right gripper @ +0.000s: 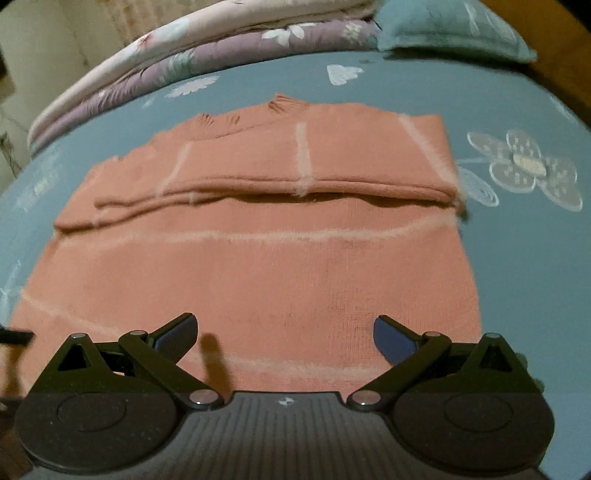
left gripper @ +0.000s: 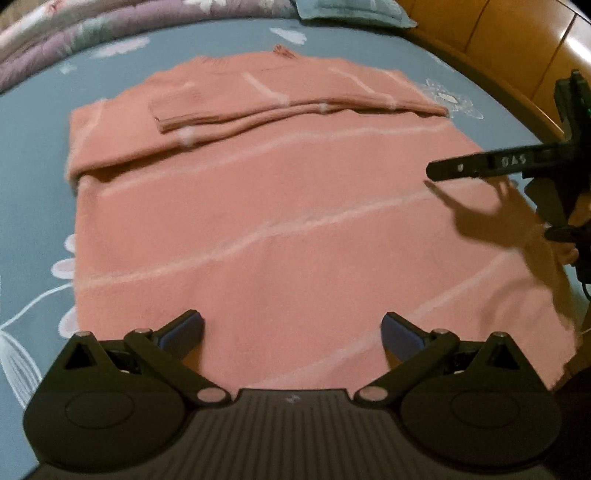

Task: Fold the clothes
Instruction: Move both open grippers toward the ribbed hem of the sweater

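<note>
Blue floral bedsheet (right gripper: 517, 258) underlies all. Pink sweater (right gripper: 258, 266) lies flat on it, sleeves folded across chest; near hem hidden behind both tools. Left gripper (left gripper: 291, 332) spread wide, empty. Right gripper (right gripper: 284, 334) likewise released, empty. Edges motion-blurred.

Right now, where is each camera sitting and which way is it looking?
Left wrist: sits on the left gripper, above the near hem, looking across the sweater toward the quilts; its own open fingers show, plus the right gripper and a bit of a hand at the right edge.
Right wrist: sits on the right gripper, also at the near hem, facing the same way; only its own open fingers show clearly.
Shared: sweater with folded sleeves, blue sheet, quilts, pillow.
</note>
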Motion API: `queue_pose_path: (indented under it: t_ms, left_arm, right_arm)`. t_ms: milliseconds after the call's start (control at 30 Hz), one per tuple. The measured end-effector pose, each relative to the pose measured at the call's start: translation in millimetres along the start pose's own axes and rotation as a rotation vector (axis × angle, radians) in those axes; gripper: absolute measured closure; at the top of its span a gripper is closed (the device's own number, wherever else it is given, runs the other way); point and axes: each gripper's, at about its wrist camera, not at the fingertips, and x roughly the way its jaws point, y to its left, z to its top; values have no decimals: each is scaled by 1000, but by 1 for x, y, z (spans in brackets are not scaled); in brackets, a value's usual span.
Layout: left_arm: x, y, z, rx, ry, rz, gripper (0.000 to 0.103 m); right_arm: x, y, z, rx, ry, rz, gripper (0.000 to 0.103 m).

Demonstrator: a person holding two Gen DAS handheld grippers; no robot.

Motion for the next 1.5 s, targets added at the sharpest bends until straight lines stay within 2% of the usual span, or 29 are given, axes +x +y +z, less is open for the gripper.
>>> queue_pose_path:
  t_ms: [133,300,467,567,667,800,867,1033,1167,1233,1300,1433,1500]
  left_arm:
    - [-2,-3,-9,4,-40,25,1]
    - [-1,-11,-13,36,-60,68,1]
    - [-4,-12,-16,36,-79,79,1]
    - [-17,-21,-23,40,-79,98,1]
    - [-30,-34,-39,64,-96,79,1]
    - [-36,-50,-64,97,-96,65,1]
    - [-37,-56,-81,117,-119,94,0]
    - [-54,-60,-112,125,-153,110,1]
    - [-70,-67,-133,165,-172,128,1]
    - [-80,-73,-141,185,-203,139,1]
    - [-86,-80,-148,191,-235,110,1]
    - [-87,-90,-155,182,-254,49,1]
    - [-81,-89,-159,160,-226,24,1]
  right_arm:
    - [9,17,-2,-116,19,-77,0]
    - [8,19,-3,-119,18,-102,0]
    - [-6,24,-11,-102,27,-133,0]
    - [-34,33,-30,-108,-12,-58,0]
    - [-55,45,-55,-157,-25,-12,0]
    - [-53,55,-91,-202,19,-28,0]
    - [-60,55,-109,-194,-63,-41,0]
    - [-78,53,-139,-196,-131,-59,0]
    - [-93,49,-150,-179,-151,-63,0]
    - [-101,60,-152,-228,-190,-77,0]
    - [-108,70,-154,-278,-228,-90,0]
    - [-102,96,-146,-337,-269,8,0]
    - [-89,103,-145,-331,-216,30,0]
